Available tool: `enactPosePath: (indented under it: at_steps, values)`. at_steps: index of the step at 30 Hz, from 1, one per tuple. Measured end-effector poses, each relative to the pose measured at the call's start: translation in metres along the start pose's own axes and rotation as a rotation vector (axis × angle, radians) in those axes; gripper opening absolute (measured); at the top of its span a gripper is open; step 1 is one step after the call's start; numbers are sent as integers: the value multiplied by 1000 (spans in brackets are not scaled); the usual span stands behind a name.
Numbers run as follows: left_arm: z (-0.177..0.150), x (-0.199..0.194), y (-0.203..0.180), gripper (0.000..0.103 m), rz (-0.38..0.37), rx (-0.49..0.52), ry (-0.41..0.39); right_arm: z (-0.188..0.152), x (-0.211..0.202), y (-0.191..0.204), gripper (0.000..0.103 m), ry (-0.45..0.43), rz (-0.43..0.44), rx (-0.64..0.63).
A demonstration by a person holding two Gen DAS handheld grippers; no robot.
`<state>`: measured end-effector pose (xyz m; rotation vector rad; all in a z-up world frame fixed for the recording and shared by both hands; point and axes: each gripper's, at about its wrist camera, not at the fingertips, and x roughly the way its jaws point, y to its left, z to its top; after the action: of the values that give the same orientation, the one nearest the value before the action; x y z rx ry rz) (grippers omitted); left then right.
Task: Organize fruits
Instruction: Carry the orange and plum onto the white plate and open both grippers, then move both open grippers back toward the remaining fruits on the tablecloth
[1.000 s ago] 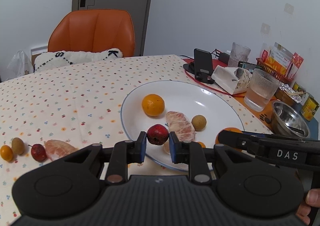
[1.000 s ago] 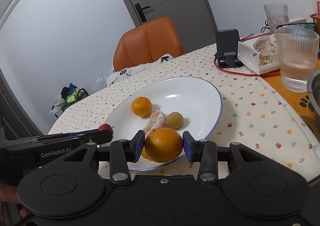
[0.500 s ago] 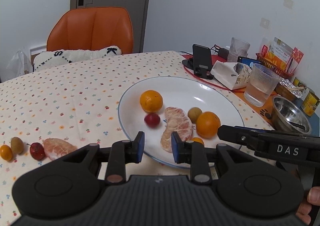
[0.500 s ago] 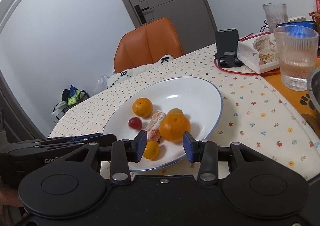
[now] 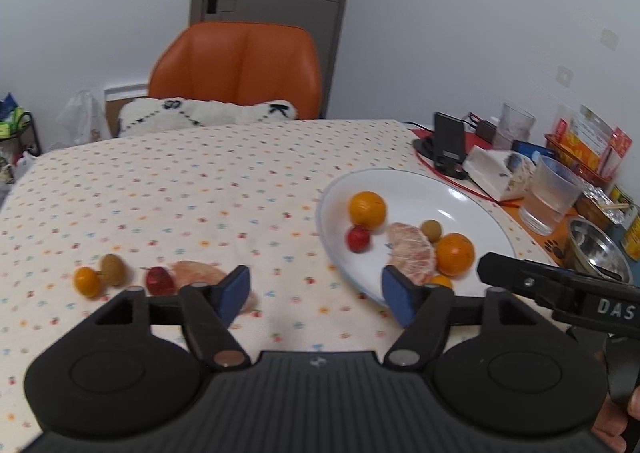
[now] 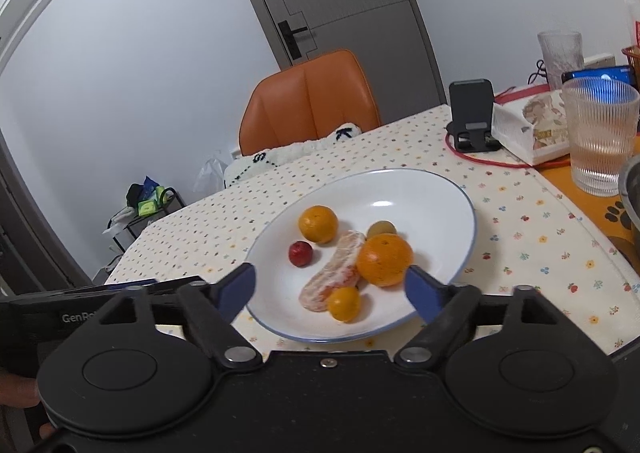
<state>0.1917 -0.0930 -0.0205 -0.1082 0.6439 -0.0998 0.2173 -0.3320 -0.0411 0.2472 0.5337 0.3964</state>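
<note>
Both grippers are spread wide and holding nothing right now. The left gripper (image 5: 315,290) hangs over the dotted cream tablecloth surface (image 5: 192,193), between the loose fruit and the round white plate with a thin blue rim (image 5: 472,209). The right gripper (image 6: 331,287) sits over the near edge of that plate.

On the plate: a big orange (image 6: 384,260) touching a peeled pinkish citrus segment (image 6: 334,280), a second orange (image 6: 318,224) further back, a small red fruit (image 6: 301,253) just beside it, a tan round fruit (image 6: 381,229) behind the big orange, and a tiny orange one (image 6: 344,303) at the front.

On the cloth, left of the plate, there's a row: a small orange fruit (image 5: 87,281), a brownish-green one (image 5: 113,269), another red one (image 5: 160,280) and another peeled segment (image 5: 200,273), partly behind the left gripper's finger.
</note>
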Motion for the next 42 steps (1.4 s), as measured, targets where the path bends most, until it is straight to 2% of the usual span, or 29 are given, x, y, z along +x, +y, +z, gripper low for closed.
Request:
enactPosePath:
  at_steps: [2,7,11,15,21,27,33,37,42]
  values:
    - [0,-6,7,84,24,-13,-4,0,-1,6,95,-10,-6,-10]
    - [1,-16,24,86,73,-61,28,-2,-1,18,103,-24,2,-18]
    - [-1,-30,38,87,107,-79,-1,-3,1,33,103,-10,-10,-57]
    - [-3,-43,48,96,152,-74,-33,-5,4,41,103,-2,7,-48]
    - [-5,-58,67,103,176,-94,-65,-8,9,58,103,-2,32,-74]
    - [-9,-67,86,103,197,-129,-86,-11,18,73,103,12,67,-99]
    - [-13,-68,101,103,186,-141,-80,-13,23,87,102,20,108,-119]
    - [-14,-64,109,103,191,-151,-73,-14,29,97,92,40,115,-151]
    - [-16,-57,121,103,213,-177,-59,-17,39,108,89,61,122,-182]
